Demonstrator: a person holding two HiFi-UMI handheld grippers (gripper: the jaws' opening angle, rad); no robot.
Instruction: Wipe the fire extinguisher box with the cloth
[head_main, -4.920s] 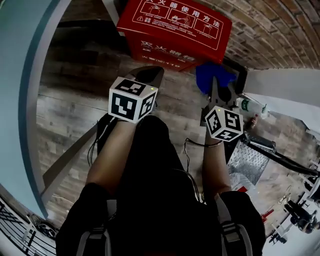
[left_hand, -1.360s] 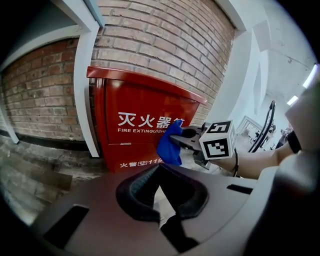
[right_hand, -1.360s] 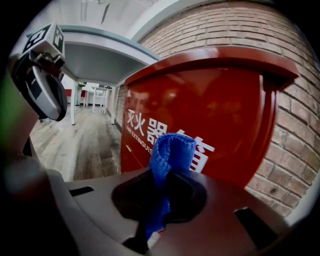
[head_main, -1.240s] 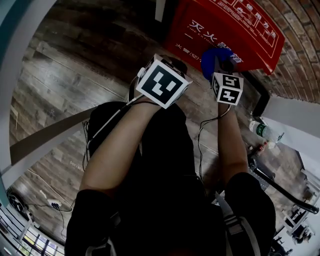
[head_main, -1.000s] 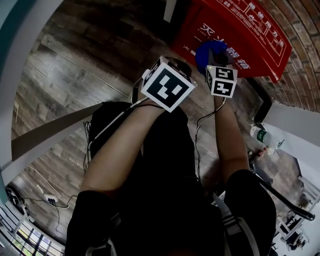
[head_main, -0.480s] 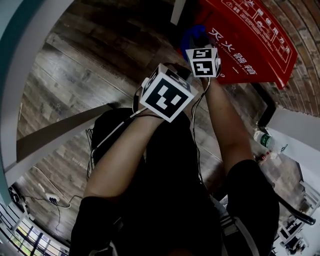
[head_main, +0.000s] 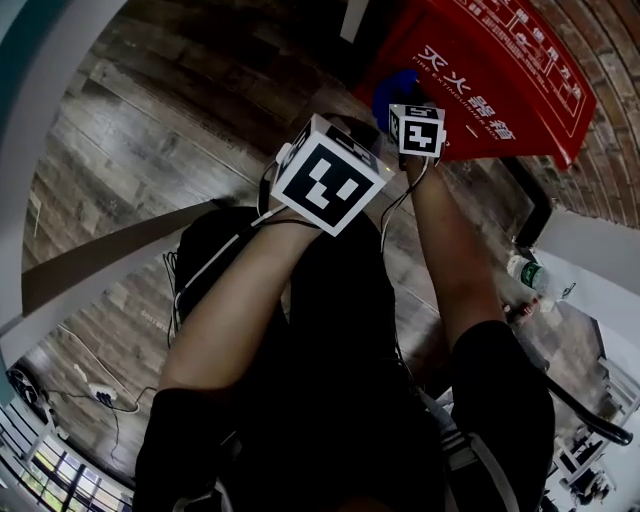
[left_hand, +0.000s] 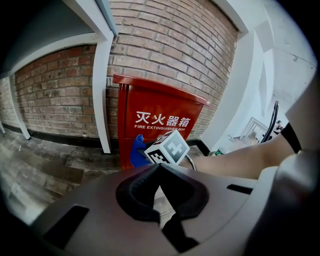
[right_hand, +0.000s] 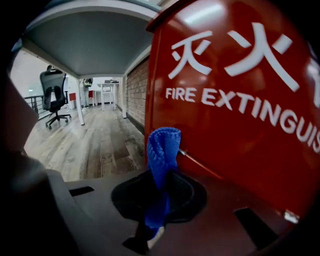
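Note:
The red fire extinguisher box (head_main: 510, 70) stands on the floor against a brick wall, with white lettering on its front (left_hand: 162, 120). My right gripper (head_main: 410, 112) is shut on a blue cloth (head_main: 395, 88), which sits against the box's front near its left edge. In the right gripper view the cloth (right_hand: 162, 150) rises folded from the right gripper (right_hand: 159, 200), touching the red panel (right_hand: 240, 100). My left gripper (head_main: 345, 135) hovers just behind and left of the right one, shut and holding nothing. In the left gripper view, this left gripper (left_hand: 160, 172) points at the cloth (left_hand: 136, 152).
A white post (left_hand: 102, 100) runs up the brick wall (left_hand: 165, 45) just left of the box. A plastic bottle (head_main: 527, 272) lies on the floor at the right. Cables (head_main: 100, 400) trail over the wooden floor. An office chair (right_hand: 52, 100) stands far off.
My right gripper carried the cloth up to the box front and leftward across the lettering to the left edge, then a little back right. The left gripper stayed close behind.

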